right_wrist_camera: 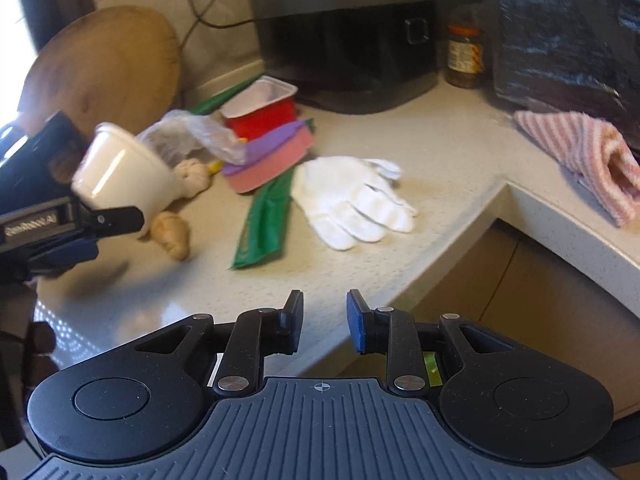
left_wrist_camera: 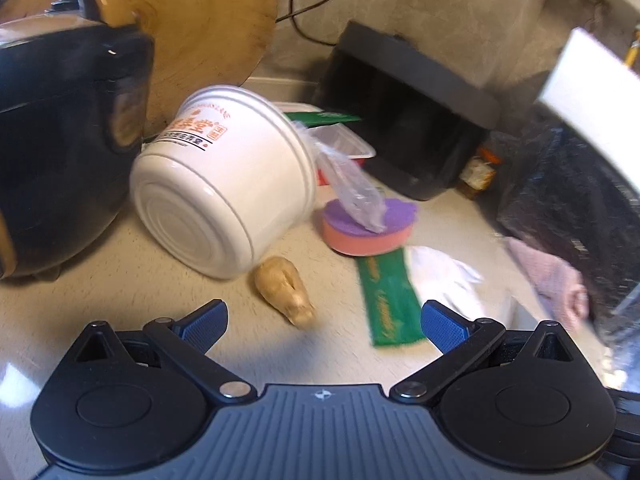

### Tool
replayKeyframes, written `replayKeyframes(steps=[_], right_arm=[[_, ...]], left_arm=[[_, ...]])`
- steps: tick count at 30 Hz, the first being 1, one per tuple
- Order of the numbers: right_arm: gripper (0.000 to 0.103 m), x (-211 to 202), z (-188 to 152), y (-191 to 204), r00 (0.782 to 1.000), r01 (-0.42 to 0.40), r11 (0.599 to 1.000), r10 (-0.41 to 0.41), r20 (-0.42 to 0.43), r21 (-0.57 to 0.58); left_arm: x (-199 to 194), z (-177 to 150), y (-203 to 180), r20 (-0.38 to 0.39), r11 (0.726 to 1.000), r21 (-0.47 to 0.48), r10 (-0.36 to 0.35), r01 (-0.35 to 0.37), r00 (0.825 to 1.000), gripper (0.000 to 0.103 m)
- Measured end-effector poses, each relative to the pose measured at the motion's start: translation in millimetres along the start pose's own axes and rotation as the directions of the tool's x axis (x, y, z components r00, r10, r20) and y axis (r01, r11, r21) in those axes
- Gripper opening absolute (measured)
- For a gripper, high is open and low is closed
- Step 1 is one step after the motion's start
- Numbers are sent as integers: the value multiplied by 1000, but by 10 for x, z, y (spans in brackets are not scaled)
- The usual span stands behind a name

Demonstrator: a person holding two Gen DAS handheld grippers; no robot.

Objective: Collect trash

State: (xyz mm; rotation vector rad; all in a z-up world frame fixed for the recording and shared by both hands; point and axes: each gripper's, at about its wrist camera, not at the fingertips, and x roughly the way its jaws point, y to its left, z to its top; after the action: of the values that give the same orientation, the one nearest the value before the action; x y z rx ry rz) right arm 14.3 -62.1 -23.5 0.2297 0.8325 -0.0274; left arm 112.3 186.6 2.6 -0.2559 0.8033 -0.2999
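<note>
Desk [right_wrist_camera: 440, 152] clutter fills both our views: a dark cooker [left_wrist_camera: 60, 120] at far left, a black pot [right_wrist_camera: 352, 36] at the back, then the trash itself. Largest is the white cup [left_wrist_camera: 224, 184], tipped on its side with its base toward our left gripper [left_wrist_camera: 324, 324]; clear plastic [left_wrist_camera: 352, 184] trails from its mouth onto a sponge [left_wrist_camera: 368, 228]. Next comes a white glove [right_wrist_camera: 352, 200], then a green wrapper [left_wrist_camera: 390, 300], its long axis running away from us, then a ginger piece [left_wrist_camera: 286, 288]. Our left gripper hangs wide open and empty, the ginger just ahead between its fingers, the cup beyond to the left. Our right gripper [right_wrist_camera: 324, 316] is narrowly parted, empty, back at the desk edge, so we judge the left nearer the cup.
</note>
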Motion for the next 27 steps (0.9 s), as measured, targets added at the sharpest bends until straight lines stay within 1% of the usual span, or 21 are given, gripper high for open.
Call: replayKeyframes(steps=[2,4,5,7,13,15,19,21,23,25,27], right_arm=[[30,22,40,-90,1000,-6,1000,6,21,7],[30,65,83,-163,999,2,1000,-3,34,11],[30,90,98,-192,999,4,1000,-5,34,15],[30,151,131,-257,1000,-6,1000,6,26,29],[30,306,190,-368,999,-29,998,29,17,58],[30,337,204,-373,999,-40,998,39,18,57],[30,380,220,-351,998,-56,997,56,16,48],[30,396,225,-351,998,-64,997,63,17,46],[29,418,230,-345,998,-66,997,65,18,43],[29,451,243,-344,997,-71,997,70,17,41],[29,491,260,-341,997,-75,996,74,13,41]], left_arm=[[145,45,-41,4,999,18,40,-40,999,103],[247,61,-71,29,995,49,87,-89,996,103],[298,65,-62,21,994,48,101,-102,995,103],[399,76,-39,-18,995,27,97,-97,995,103],[565,51,-84,-56,986,71,158,-154,986,103],[584,35,-91,-59,983,85,166,-161,984,103],[617,13,-72,-74,986,105,139,-131,987,102],[620,-9,-68,-68,985,112,138,-130,988,99],[605,-21,-51,-59,985,111,140,-133,988,98],[592,-29,-39,-46,984,113,145,-139,988,94],[599,-36,-40,-42,979,119,170,-164,984,88]])
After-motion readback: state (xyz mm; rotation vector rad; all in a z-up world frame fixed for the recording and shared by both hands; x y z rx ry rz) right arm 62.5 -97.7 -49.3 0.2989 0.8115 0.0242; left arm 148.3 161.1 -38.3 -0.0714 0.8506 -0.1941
